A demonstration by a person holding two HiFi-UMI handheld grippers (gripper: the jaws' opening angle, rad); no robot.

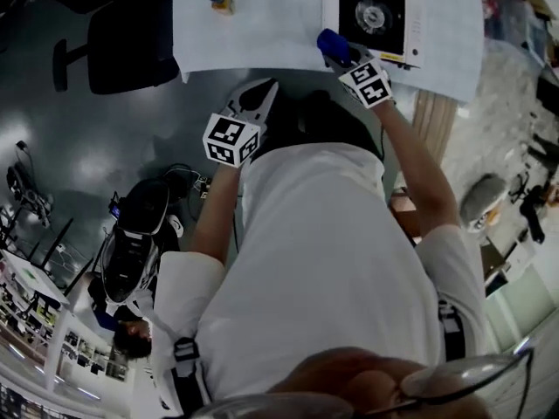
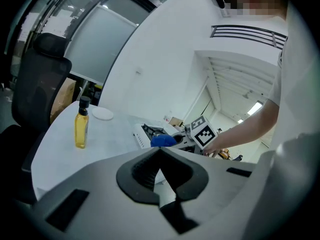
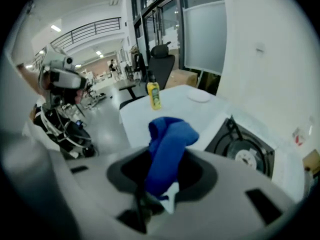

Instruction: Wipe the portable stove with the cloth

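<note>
Portable stove, white boxy body with a black burner top (image 1: 371,16), sat at the tabletop's (image 1: 253,24) far right. My right tongs (image 1: 334,53) were clamped on a bunched blue cloth (image 1: 332,44), held at the stove's near-left corner. I couldn't tell whether the cloth touched it. In the right gripper view the cloth (image 3: 167,149) stuck up loose from the pads, with the stove (image 3: 240,149) off to the right. My left tongs (image 1: 262,94) hung off the tabletop's near edge, pads together with nothing between them.

Risks, as I judged them:
- The cloth was pinched only by one end, so dragging could pull it free.
- The loose fold could snag on the burner's raised supports.
- Nothing braced the stove, so a hard wipe could slide it.
- The yellow bottle with a black cap (image 1: 220,0) stood well apart, so a knock seemed unlikely.
</note>
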